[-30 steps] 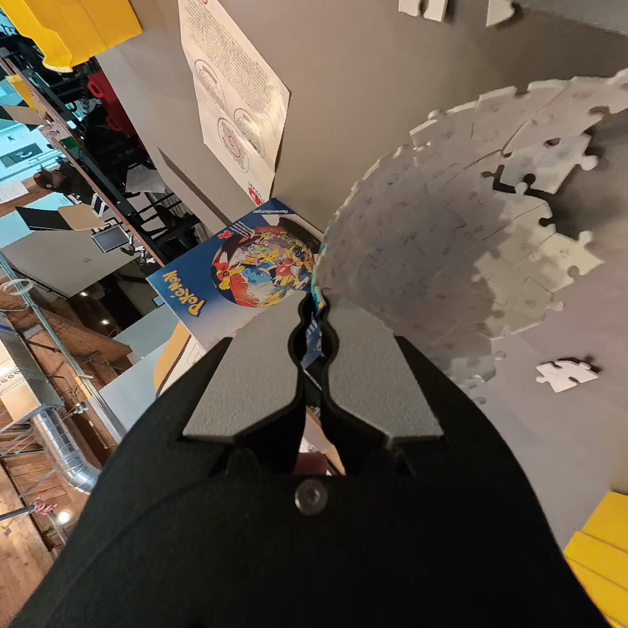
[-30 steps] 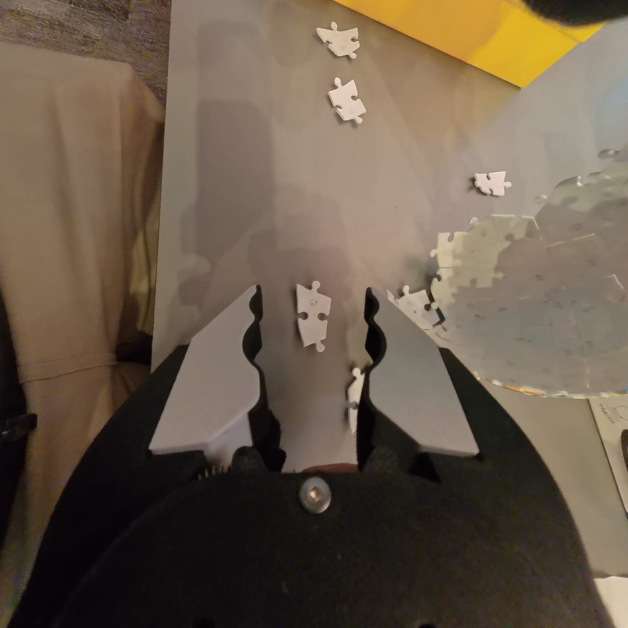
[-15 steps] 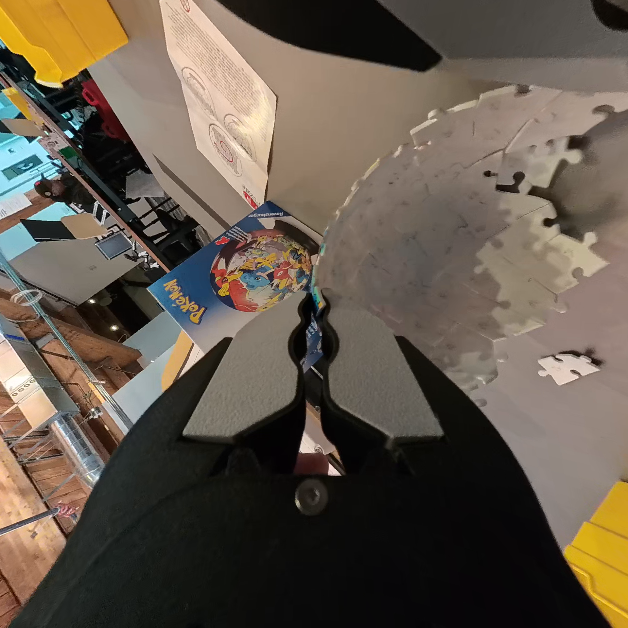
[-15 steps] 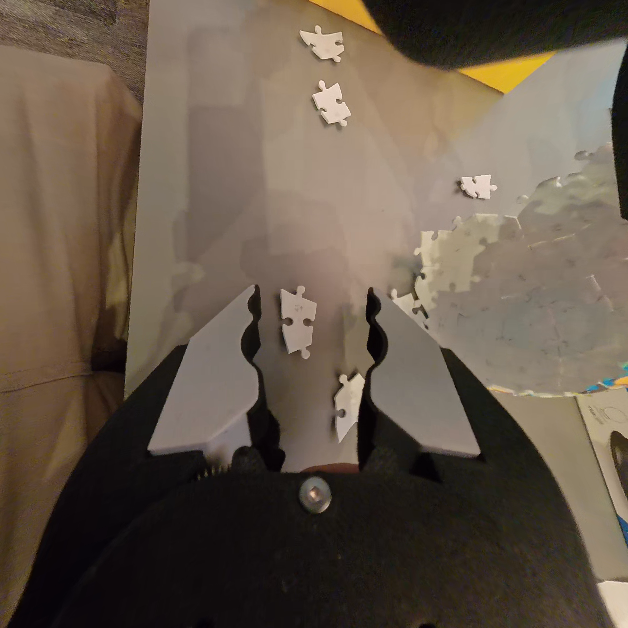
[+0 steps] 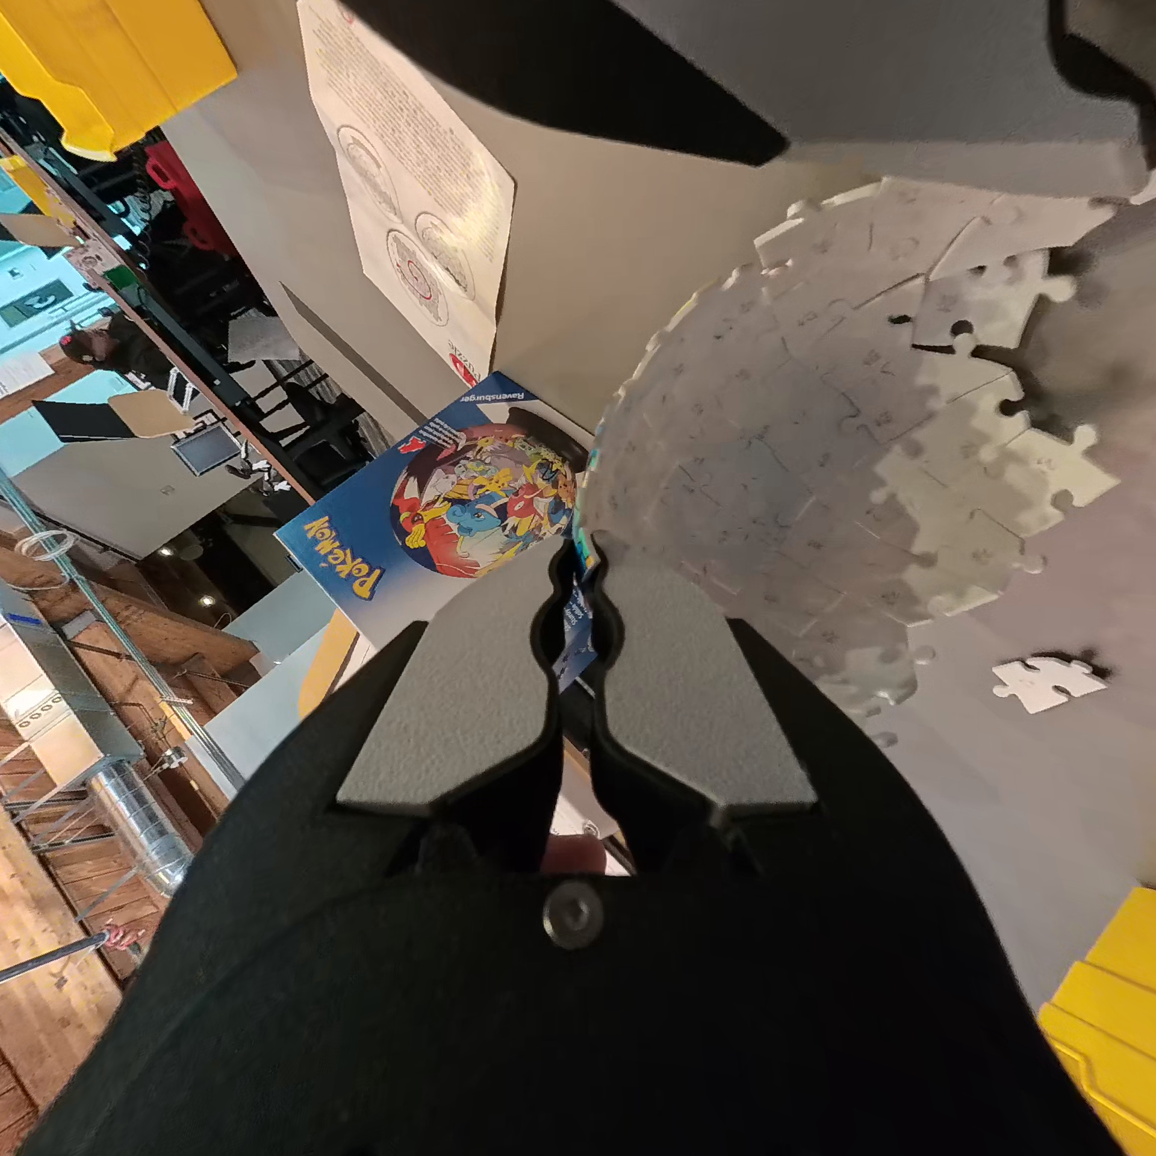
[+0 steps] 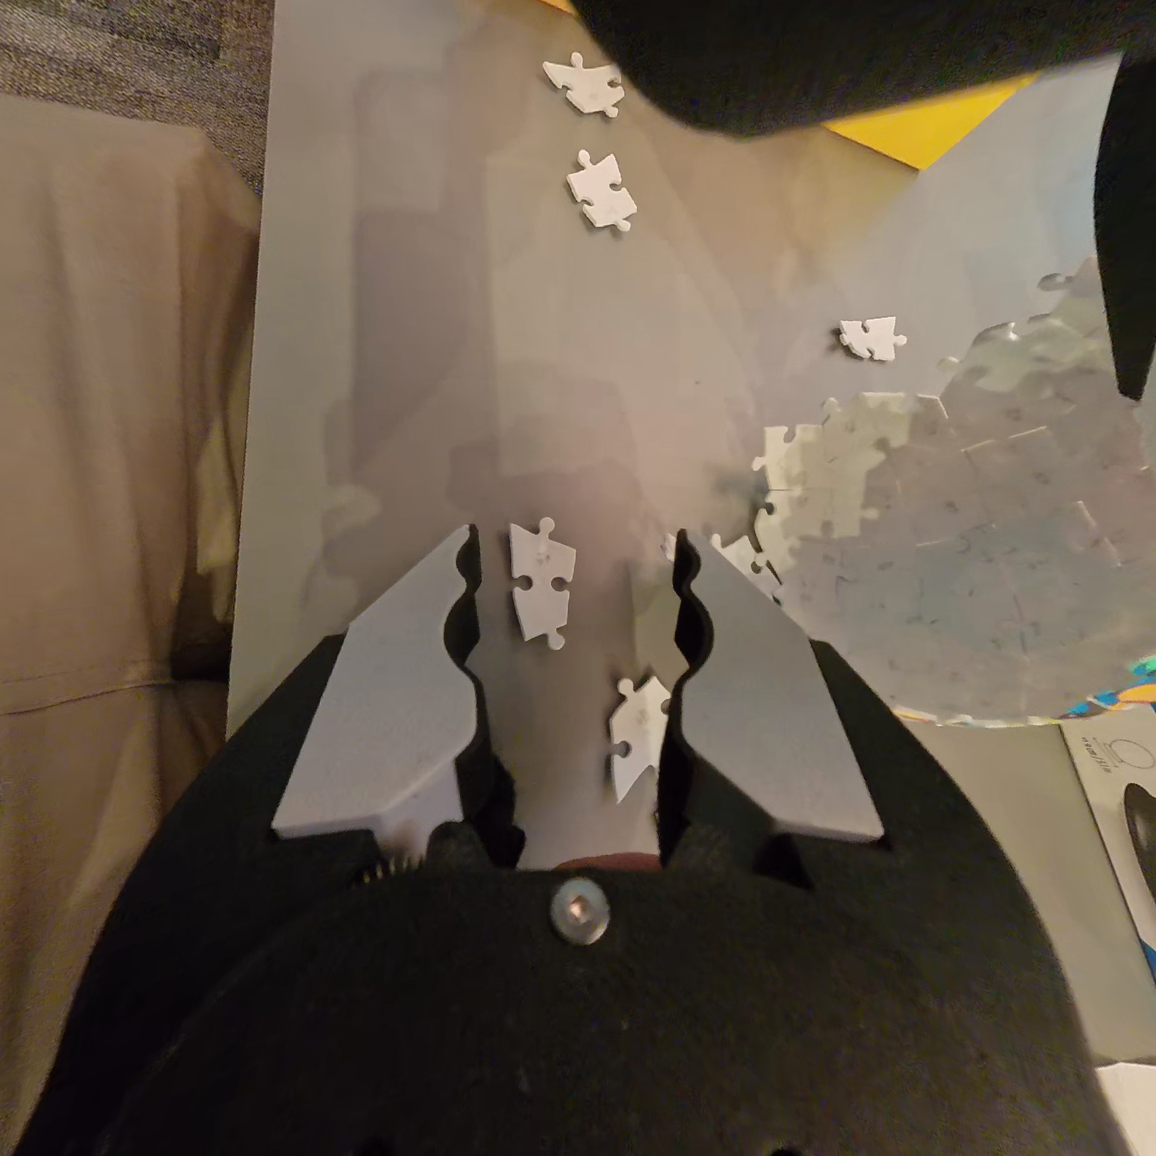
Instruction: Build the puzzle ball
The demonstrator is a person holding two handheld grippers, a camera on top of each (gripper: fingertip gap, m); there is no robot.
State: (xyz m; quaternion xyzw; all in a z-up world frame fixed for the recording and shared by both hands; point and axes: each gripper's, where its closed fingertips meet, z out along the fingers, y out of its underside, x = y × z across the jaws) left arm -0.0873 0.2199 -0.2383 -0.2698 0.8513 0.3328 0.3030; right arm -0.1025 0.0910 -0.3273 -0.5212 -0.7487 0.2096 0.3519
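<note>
In the left wrist view, a yellow bin (image 5: 119,69) sat far up and left of the fingers. Nearer, a printed instruction sheet (image 5: 419,206) lay on the grey worktop (image 5: 625,263), and below it the blue puzzle box (image 5: 438,500) showed a picture of a coloured ball; both carried print and a brand mark, not repeated here. The left gripper (image 5: 578,550) was clenched on the rim of the half-built puzzle ball (image 5: 782,469), its fingers nearly touching with the coloured edge of the shell pinched at their tips. The shell curved away to the right of the fingers, its pale inner face toward the camera and faint markings on the pieces too small to read. Below the shell and right of the fingers lay one loose white piece (image 5: 1044,682). More yellow bins (image 5: 1113,1013) stood at the lower right.

In the right wrist view, beige cloth (image 6: 106,438) hung left of the worktop edge. The right gripper (image 6: 572,538) was released, its fingers spread wide and holding nothing. Between them, near the left finger, lay a joined pair of white pieces (image 6: 541,585); closer in, against the right finger, lay a single piece (image 6: 638,732). Ahead of the fingertips lay two more pieces (image 6: 603,191), one beyond the other. Right of the fingers another lone piece (image 6: 872,338) sat just beside the shell.
</note>
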